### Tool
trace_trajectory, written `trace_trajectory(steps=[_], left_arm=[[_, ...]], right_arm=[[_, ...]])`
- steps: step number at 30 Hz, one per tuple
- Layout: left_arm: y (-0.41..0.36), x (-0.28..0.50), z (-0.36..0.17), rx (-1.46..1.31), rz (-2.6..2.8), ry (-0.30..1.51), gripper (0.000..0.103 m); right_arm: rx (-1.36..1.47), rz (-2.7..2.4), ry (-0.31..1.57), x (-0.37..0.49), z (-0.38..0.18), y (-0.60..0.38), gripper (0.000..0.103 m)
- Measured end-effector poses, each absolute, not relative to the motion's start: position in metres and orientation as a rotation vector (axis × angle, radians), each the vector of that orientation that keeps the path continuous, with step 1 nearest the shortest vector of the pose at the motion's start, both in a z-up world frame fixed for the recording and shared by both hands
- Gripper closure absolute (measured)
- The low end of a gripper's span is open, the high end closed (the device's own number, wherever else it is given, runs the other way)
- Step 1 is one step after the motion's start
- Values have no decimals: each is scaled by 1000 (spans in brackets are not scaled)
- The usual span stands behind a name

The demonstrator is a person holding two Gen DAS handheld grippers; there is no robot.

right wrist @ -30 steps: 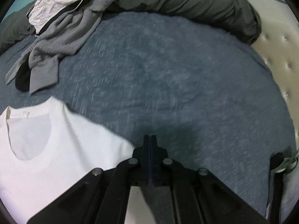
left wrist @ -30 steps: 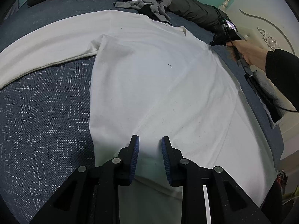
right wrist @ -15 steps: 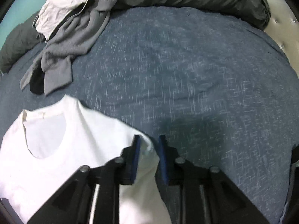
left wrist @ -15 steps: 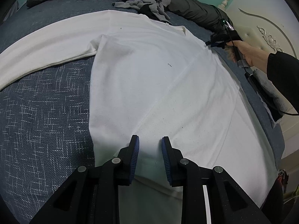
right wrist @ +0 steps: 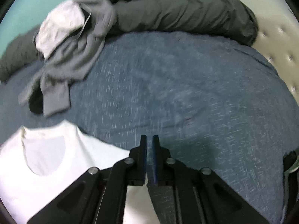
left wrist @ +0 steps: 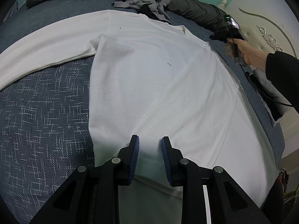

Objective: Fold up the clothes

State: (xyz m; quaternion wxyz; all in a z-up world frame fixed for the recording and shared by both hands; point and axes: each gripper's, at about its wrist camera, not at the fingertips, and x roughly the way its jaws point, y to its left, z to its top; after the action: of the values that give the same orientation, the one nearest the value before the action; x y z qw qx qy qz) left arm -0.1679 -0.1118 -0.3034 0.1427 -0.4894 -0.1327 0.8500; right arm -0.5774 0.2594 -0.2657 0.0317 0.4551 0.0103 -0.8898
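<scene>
A white long-sleeved shirt [left wrist: 149, 78] lies flat on the blue bedspread [left wrist: 43, 115], one sleeve stretched to the left. My left gripper [left wrist: 149, 141] is open, its jaws just above the shirt's hem and empty. My right gripper [right wrist: 149, 140] is nearly shut with a thin gap, over the bedspread just right of the shirt's shoulder [right wrist: 78, 145]; nothing shows between its jaws. The shirt's neckline [right wrist: 43, 149] is at lower left in the right wrist view. The right gripper also shows in the left wrist view [left wrist: 227, 33], held by a hand above the shirt's far shoulder.
A heap of grey and white clothes [right wrist: 74, 43] lies at the far side of the bed, beside a dark rolled duvet [right wrist: 186, 13]. A cream tufted headboard [right wrist: 276, 37] stands to the right. The bedspread's right edge [left wrist: 269, 115] runs close to the shirt.
My right gripper opened at the shirt's shoulder, then narrowed and lifted away to the right. The left gripper has not moved.
</scene>
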Motion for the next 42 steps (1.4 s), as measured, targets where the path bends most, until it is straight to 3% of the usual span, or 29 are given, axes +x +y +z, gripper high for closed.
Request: trace_trajectory(steps=[7,18,22,32,35,37,39,42], left_arm=[[-111,-167,-302,-1419,2451,-381,75],[-108,-173,-304,-1429,2439,-387,75],[-109,-175,-305,-1428,2430,-403,75],[-113,-170,-301,-1405,2443,-447,73],[-121,-161,-295,-1395,2459,-480,67],[-130,-154,-288,-1380,2485,-507,53],[-140,-144,-282,-1363,2516,-533,46],[-159,-127,-273,-1333,2562,-589,42]], right_arm=[[1404,-2623,-32,-547,-261,269,97],[1518,-2624,66,-565,-301,250,97],[1405,-2671,-53,-551,-281,261,97],[1238,-2520,-269,-401,-259,257,97],[1218,-2465,-342,-356,-261,247,97],[1184,-2449,-375,-318,-261,242,96],[1163,-2431,-426,-288,-263,240,92],[1164,-2367,-541,-248,-270,238,87]])
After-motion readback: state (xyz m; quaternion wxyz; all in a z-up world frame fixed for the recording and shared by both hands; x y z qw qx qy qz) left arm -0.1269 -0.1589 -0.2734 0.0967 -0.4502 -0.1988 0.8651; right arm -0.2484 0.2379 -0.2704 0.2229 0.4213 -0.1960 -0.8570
